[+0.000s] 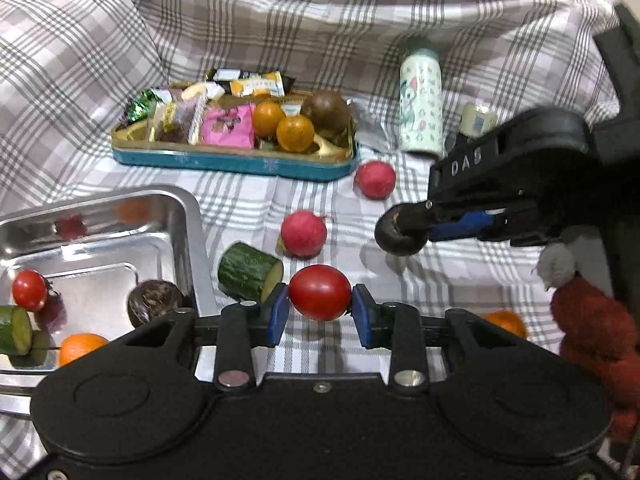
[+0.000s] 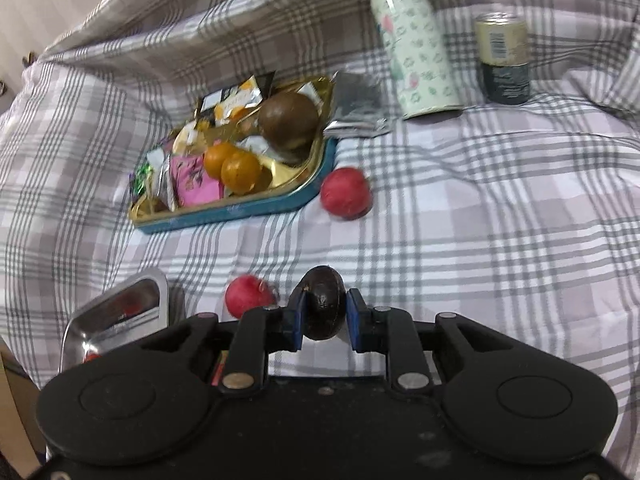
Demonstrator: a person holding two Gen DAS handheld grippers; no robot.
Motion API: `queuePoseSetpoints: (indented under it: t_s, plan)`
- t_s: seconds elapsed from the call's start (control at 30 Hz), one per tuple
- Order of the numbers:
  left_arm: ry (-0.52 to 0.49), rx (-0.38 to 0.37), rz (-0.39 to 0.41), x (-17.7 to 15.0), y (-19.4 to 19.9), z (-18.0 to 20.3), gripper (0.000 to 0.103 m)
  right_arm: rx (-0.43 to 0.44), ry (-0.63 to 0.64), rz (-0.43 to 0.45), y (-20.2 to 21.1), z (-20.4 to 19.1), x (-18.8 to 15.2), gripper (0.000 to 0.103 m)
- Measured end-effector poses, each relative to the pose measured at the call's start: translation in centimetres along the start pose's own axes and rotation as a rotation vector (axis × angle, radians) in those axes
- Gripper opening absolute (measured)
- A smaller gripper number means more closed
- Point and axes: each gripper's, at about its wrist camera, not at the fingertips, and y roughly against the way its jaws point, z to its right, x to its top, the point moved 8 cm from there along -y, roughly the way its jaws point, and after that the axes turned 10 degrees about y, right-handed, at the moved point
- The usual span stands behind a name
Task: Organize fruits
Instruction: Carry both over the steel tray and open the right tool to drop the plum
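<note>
The left gripper (image 1: 320, 314) has its blue-padded fingers clamped on a glossy red cherry tomato (image 1: 320, 292), just above the checked grey-and-white bedcover (image 1: 440, 288). The right gripper (image 2: 323, 320) has its fingers closed on a small dark brown wrinkled fruit (image 2: 323, 308), held clear of the cloth. The shiny steel tray (image 1: 188, 216) lies to the left, already holding a tomato, cucumber pieces and an orange. To do the step well, each hand should probably carry its fruit over the tray rim, lower it close to the metal, then release gently so the round fruit does not roll; squeezing the tomato harder risks splitting it.
</note>
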Motion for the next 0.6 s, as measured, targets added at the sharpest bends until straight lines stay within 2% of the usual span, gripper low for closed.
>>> queuePoseSetpoints:
  t_s: [0.13,0.27,0.6]
  plan:
    - [0.012,0.006,0.040,1.4,1.4,-0.8,0.043,0.004,-0.017,0.023,0.4,0.0,0.3,0.023]
    - [0.026,0.044,0.074,3.0,2.6,-2.8,0.043,0.018,0.007,0.048,0.6,-1.3,0.5,0.023]
    - [0.118,0.224,0.145,6.3,4.9,-11.8,0.043,0.100,0.138,0.103,0.9,-7.5,0.1,0.023]
